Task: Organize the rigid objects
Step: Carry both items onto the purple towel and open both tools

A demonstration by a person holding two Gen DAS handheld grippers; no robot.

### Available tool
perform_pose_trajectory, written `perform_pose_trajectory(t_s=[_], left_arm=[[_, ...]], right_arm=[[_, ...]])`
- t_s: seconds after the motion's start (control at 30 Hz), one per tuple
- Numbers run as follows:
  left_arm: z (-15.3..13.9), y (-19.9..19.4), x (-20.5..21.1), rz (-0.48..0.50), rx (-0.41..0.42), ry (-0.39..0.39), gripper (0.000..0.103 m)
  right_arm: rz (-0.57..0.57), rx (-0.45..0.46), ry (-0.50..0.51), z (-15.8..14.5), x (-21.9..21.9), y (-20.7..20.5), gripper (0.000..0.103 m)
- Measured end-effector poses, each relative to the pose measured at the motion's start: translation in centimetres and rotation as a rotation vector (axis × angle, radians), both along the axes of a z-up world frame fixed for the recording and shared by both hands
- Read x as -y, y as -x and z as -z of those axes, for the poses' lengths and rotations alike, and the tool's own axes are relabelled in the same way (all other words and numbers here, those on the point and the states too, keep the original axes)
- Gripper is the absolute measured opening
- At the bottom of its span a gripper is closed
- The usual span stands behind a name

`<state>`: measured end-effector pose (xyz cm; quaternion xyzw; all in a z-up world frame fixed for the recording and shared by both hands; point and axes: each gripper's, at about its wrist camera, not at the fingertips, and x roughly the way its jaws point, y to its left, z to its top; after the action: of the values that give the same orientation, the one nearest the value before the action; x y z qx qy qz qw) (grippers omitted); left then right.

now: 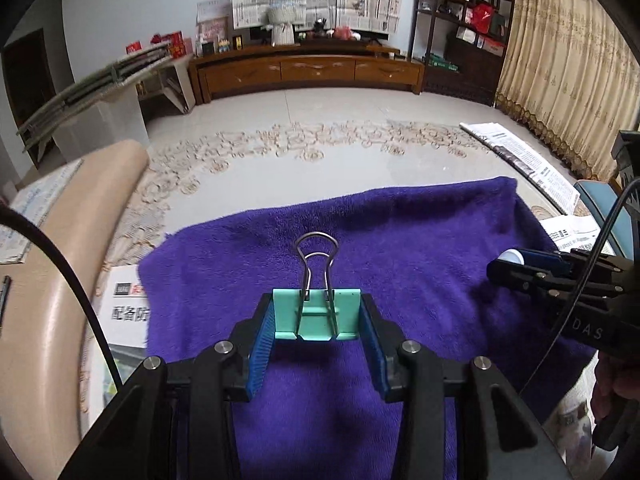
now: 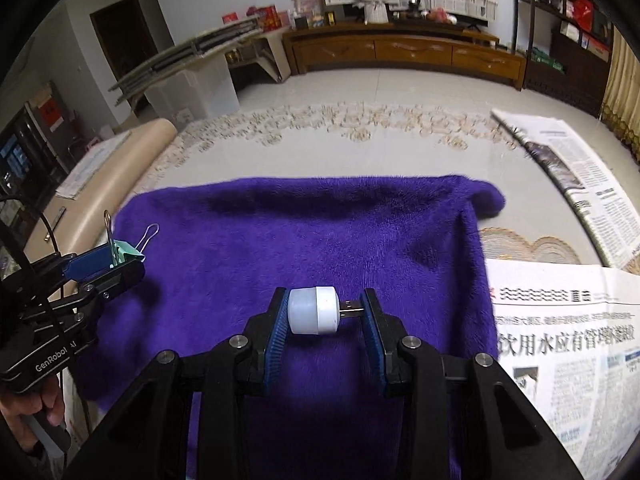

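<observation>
Fingers of the left gripper point(image 1: 318, 316) clamp a mint binder clip point(image 1: 316, 314) by its side edges, wire handles pointing forward, held above the purple towel point(image 1: 420, 240). Right gripper point(image 2: 326, 312) pinches a small white USB lamp point(image 2: 313, 310) end to end, dome against one pad, plug against the other, probably for a level set-down. No container visible; newspaper point(image 2: 560, 340) lies beside the towel on the surface.
</observation>
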<state>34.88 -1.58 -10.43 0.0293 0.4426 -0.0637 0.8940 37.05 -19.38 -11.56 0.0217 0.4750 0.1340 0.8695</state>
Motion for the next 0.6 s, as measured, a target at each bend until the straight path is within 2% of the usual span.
perform_pose_trajectory(t_s=[0.17, 0.27, 0.6], left_arm=[[1.4, -1.2, 0.0, -0.003, -0.055, -0.007, 0.039], [2.4, -1.4, 0.0, -0.007, -0.091, -0.001, 0.039], [2.5, -1.1, 0.6, -0.005, -0.103, -0.072, 0.042]], right_arm=[[-0.011, -0.047, 0.031, 1.1, -0.3, -0.8, 0.036], [-0.023, -0.042, 0.063, 1.3, -0.6, -0.7, 0.036], [-0.061, -0.019, 0.156, 1.5, -1.6, -0.2, 0.036]])
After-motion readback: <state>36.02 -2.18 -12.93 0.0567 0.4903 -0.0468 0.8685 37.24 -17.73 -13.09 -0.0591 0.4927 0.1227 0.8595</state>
